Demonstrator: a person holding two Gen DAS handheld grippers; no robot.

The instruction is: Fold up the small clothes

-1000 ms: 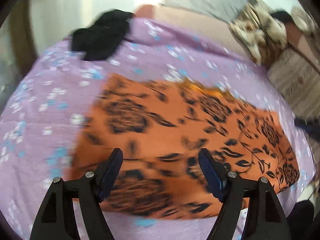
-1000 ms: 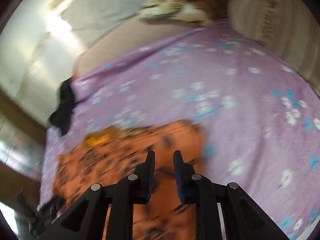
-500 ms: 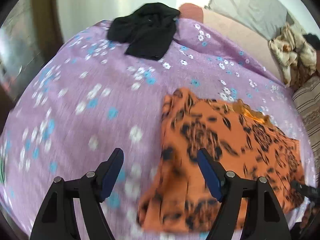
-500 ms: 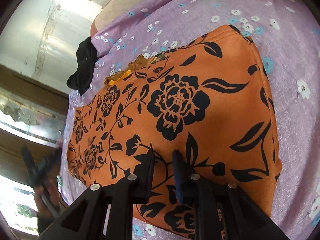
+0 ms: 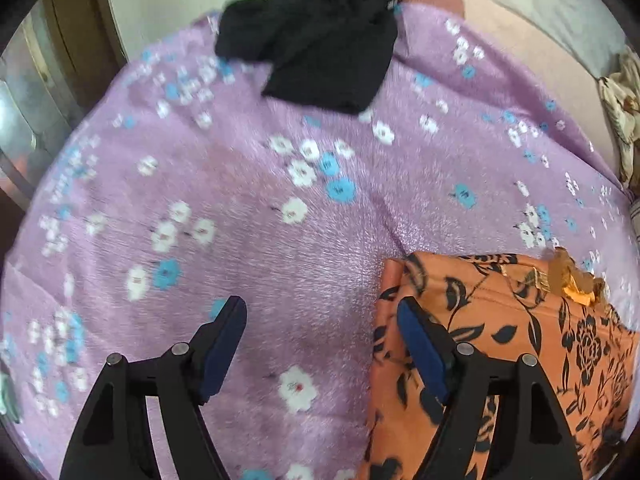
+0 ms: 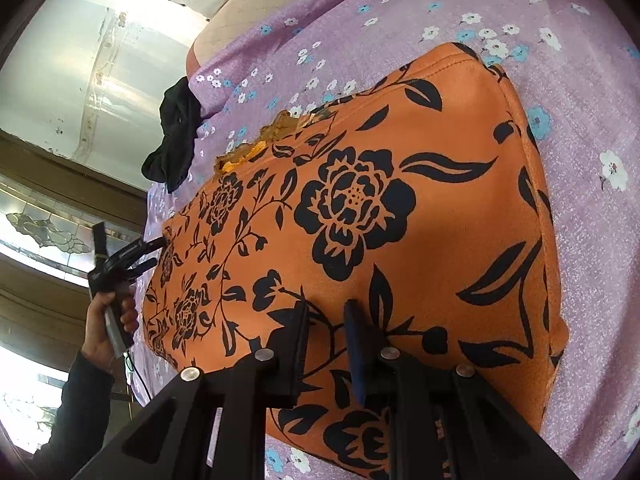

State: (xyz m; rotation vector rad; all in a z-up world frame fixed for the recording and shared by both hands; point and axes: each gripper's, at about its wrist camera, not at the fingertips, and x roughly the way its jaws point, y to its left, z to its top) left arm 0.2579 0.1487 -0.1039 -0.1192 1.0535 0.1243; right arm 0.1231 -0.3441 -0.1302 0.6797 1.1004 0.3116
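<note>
An orange garment with black flowers (image 6: 392,216) lies folded and flat on the purple flowered bedsheet (image 6: 580,200). It also shows at the lower right of the left wrist view (image 5: 520,344). My left gripper (image 5: 320,344) is open and empty, its right finger over the garment's left edge; it shows in the right wrist view (image 6: 154,254) too. My right gripper (image 6: 326,328) hovers over the garment's near part, jaws a narrow gap apart and holding nothing. A black garment (image 5: 320,36) lies crumpled at the sheet's far edge.
A patterned cloth bundle (image 5: 624,112) and a grey pillow (image 5: 560,4) lie at the far right. A wall and wooden frame (image 6: 60,168) border the bed on the left.
My left gripper has swung left off the orange garment toward the bare sheet and the black garment. My right gripper has moved in closer over the orange garment.
</note>
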